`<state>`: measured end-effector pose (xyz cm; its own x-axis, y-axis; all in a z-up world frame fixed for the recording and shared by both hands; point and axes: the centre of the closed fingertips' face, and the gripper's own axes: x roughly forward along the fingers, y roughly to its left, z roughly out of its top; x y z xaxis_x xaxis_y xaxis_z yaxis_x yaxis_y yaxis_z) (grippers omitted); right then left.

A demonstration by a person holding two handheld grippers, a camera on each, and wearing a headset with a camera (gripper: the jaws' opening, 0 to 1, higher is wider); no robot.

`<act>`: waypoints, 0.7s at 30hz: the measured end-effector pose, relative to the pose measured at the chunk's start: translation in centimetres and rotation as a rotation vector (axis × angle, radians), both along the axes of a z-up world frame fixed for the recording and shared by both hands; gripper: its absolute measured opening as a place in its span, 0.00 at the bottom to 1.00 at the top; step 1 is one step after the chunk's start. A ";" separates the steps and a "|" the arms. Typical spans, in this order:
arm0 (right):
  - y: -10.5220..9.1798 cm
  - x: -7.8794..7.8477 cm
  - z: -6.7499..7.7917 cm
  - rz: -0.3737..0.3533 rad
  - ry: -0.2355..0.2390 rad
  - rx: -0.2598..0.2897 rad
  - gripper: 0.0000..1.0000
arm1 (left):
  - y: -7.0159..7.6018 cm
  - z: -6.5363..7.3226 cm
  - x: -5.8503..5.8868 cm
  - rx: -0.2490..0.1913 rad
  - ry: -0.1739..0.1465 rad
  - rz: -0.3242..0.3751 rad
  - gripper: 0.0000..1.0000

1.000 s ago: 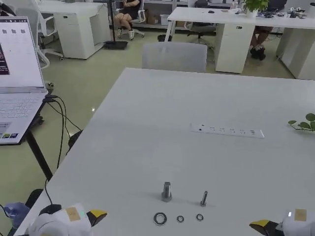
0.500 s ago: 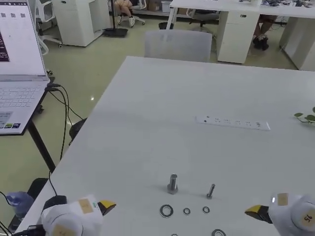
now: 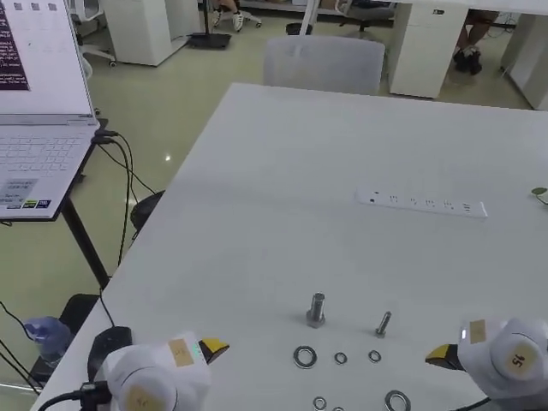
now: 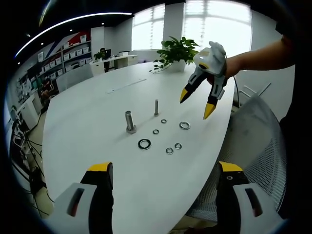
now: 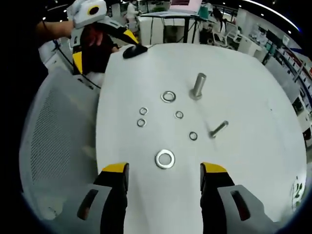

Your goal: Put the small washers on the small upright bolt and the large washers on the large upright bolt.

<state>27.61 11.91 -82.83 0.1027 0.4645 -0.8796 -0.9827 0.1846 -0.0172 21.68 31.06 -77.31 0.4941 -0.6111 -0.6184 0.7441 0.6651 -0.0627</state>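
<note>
The large upright bolt [image 3: 316, 309] and the small upright bolt [image 3: 383, 324] stand near the front edge of the white table [image 3: 282, 188]. Before them lie a large washer [image 3: 305, 356], a second large washer [image 3: 396, 400] and several small washers [image 3: 341, 358]. My left gripper [image 3: 211, 349] hovers at the front left, open and holding nothing, with the bolts [image 4: 129, 121] well ahead of its jaws. My right gripper [image 3: 439, 355] is at the front right, open and holding nothing, and a large washer [image 5: 165, 159] lies just past its jaws. The large bolt [image 5: 197, 86] stands further on.
A white power strip [image 3: 421, 204] lies across the table behind the bolts. A laptop [image 3: 38, 128] sits on a stand to the left, with cables hanging. A grey chair [image 3: 324, 64] stands at the far edge. A potted plant [image 4: 178, 51] is at the table's right end.
The head camera has tipped down and forward, so more washers show at the bottom edge. Both grippers have come further into view. Bolts and washers have not moved.
</note>
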 end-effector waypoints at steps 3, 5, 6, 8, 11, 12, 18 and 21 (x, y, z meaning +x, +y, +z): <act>0.3 0.0 -0.6 0.026 0.010 -0.021 0.58 | 0.0 0.0 0.1 -0.001 0.000 -0.012 0.87; 0.3 0.0 -1.1 0.044 0.010 -0.040 0.57 | 0.1 0.1 0.2 -0.001 -0.006 -0.017 0.88; 0.5 0.0 -1.3 0.048 0.013 -0.043 0.57 | 0.2 0.1 0.2 0.003 -0.007 -0.021 0.88; 0.5 0.0 -1.7 0.062 0.016 -0.056 0.56 | 0.2 0.1 0.3 0.006 -0.010 -0.026 0.87; 0.6 0.0 -2.3 0.081 0.020 -0.076 0.55 | 0.4 0.1 0.4 0.006 -0.014 -0.030 0.87; 0.6 -0.1 -2.5 0.086 0.021 -0.083 0.55 | 0.4 0.1 0.4 0.007 -0.013 -0.032 0.87; 0.6 -0.1 -3.8 0.123 0.030 -0.122 0.51 | 0.5 -0.4 0.0 0.023 -0.005 -0.053 0.86; 0.7 -0.2 -4.1 0.140 0.030 -0.136 0.49 | 0.5 -0.6 -0.2 0.018 0.005 -0.055 0.85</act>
